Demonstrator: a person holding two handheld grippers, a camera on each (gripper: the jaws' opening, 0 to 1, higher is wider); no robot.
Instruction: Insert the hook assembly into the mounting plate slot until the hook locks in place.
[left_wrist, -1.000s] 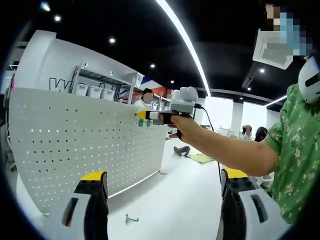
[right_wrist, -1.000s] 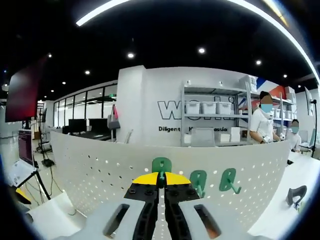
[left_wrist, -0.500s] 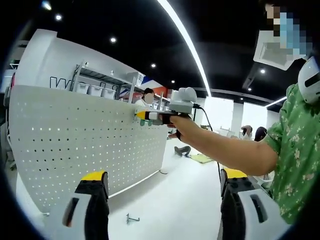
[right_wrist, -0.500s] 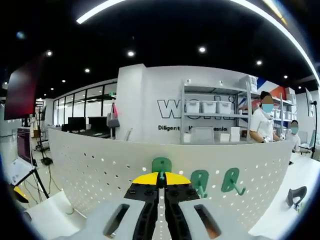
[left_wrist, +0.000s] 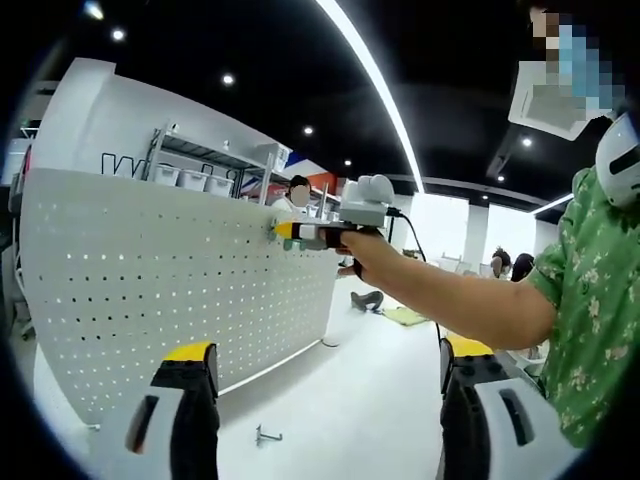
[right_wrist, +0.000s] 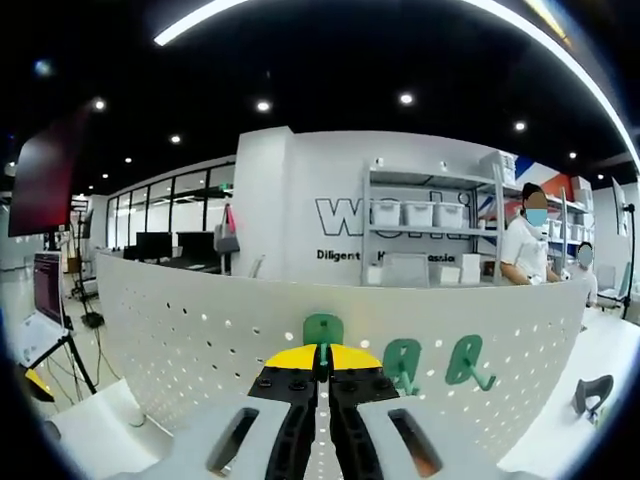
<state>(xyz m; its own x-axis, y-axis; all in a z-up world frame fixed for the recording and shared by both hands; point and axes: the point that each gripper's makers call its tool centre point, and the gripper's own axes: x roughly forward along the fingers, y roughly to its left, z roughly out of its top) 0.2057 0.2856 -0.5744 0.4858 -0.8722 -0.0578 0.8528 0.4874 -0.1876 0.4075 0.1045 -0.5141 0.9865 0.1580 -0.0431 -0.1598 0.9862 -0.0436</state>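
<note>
Green hook (right_wrist: 323, 330) is clamped by the right gripper (right_wrist: 321, 362) against the pegboard (right_wrist: 200, 340) at lower centre; left gripper (left_wrist: 320, 365) jaws are held wide.

A white pegboard (right_wrist: 200, 350) dotted with small holes carries three green hooks (right_wrist: 402, 362). The right gripper (right_wrist: 320, 352) shows yellow tips on black. A green floral sleeve (left_wrist: 580, 290).
</note>
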